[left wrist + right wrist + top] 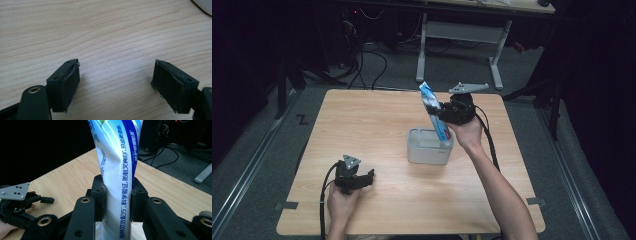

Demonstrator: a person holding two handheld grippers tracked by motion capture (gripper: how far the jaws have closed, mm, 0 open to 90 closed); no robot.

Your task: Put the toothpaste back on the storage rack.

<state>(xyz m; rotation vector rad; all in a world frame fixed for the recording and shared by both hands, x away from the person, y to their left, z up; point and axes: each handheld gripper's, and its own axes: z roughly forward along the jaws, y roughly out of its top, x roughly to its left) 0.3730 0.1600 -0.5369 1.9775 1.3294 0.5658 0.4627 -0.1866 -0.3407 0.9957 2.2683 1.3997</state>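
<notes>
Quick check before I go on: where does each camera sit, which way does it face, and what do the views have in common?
High view: above the near side, looking forward and down on the table; both forearms, left claw, right claw on the toothpaste tube over the white box.
Left gripper view: on the left claw, facing bare tabletop, jaws apart.
Right gripper view: on the right claw, facing along the clamped tube.
Shared: the tube and left claw appear in the high and right gripper views.

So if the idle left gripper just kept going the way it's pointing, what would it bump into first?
Probably the wooden table itself: the left gripper, jaws open and empty, angles down at bare wood. The white container lies off to one side of that line.
</notes>
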